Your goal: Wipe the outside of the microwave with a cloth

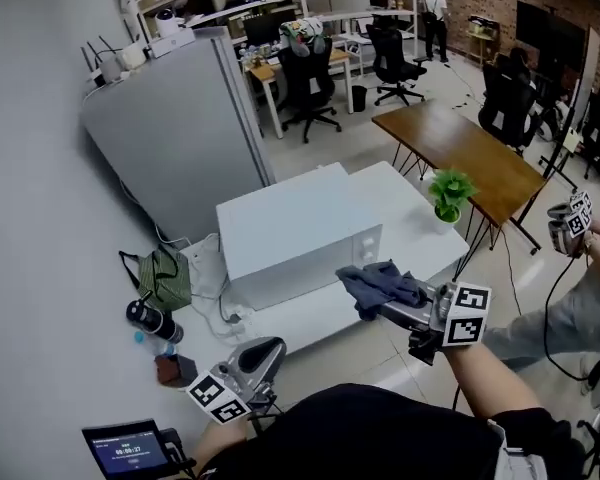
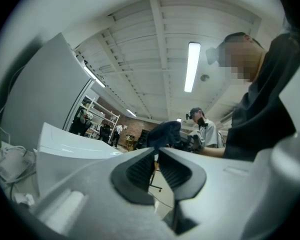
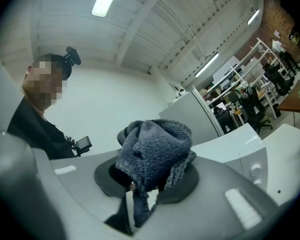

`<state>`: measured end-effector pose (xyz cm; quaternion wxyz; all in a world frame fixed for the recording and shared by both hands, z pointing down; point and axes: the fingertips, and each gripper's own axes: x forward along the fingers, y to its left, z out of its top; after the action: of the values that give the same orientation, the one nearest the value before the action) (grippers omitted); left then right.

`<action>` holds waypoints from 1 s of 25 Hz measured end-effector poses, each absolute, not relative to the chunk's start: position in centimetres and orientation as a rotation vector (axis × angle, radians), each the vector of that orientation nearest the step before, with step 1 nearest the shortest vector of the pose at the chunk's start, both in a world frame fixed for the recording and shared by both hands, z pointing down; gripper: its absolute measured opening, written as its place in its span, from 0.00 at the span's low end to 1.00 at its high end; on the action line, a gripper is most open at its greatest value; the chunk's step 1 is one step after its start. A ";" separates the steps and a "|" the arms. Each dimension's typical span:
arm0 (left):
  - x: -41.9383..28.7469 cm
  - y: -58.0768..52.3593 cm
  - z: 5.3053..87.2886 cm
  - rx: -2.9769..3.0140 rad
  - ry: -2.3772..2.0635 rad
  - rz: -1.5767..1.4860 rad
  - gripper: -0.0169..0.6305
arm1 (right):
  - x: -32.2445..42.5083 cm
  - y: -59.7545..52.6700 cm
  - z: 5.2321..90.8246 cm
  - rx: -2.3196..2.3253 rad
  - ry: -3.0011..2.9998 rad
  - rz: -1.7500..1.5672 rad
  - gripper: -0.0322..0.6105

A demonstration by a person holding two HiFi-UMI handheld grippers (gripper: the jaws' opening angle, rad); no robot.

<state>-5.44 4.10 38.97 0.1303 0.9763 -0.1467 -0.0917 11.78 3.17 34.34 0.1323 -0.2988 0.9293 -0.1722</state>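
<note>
A white microwave stands on a low white table; it also shows at the right in the right gripper view and at the left in the left gripper view. My right gripper is shut on a dark grey cloth, held just in front of the microwave's right front corner; the cloth bunches over the jaws. My left gripper hangs low near my body, jaws nearly closed with nothing between them.
A green bag, a dark bottle and cables lie left of the microwave. A potted plant sits on the table's right end. A wooden table and a grey cabinet stand behind. Another person stands right.
</note>
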 end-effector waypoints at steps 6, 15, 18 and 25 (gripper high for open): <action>0.5 11.2 37.5 2.830 -0.526 -0.333 0.07 | 17.4 10.0 36.5 -0.874 2.800 -0.503 0.18; 4.3 22.9 35.9 2.828 -0.693 -0.306 0.07 | 20.9 19.5 37.3 -0.737 2.871 -0.565 0.18; 4.3 24.6 35.6 2.830 -0.723 -0.306 0.07 | 20.4 20.6 37.4 -0.750 2.875 -0.553 0.18; 3.2 26.1 35.7 2.832 -0.784 -0.310 0.07 | 18.0 21.5 37.9 -0.767 2.942 -0.470 0.18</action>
<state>3.20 26.14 35.66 0.0931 0.9543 -0.2642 -0.1045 18.02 21.51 37.85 0.0325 -0.2493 0.9558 -0.1528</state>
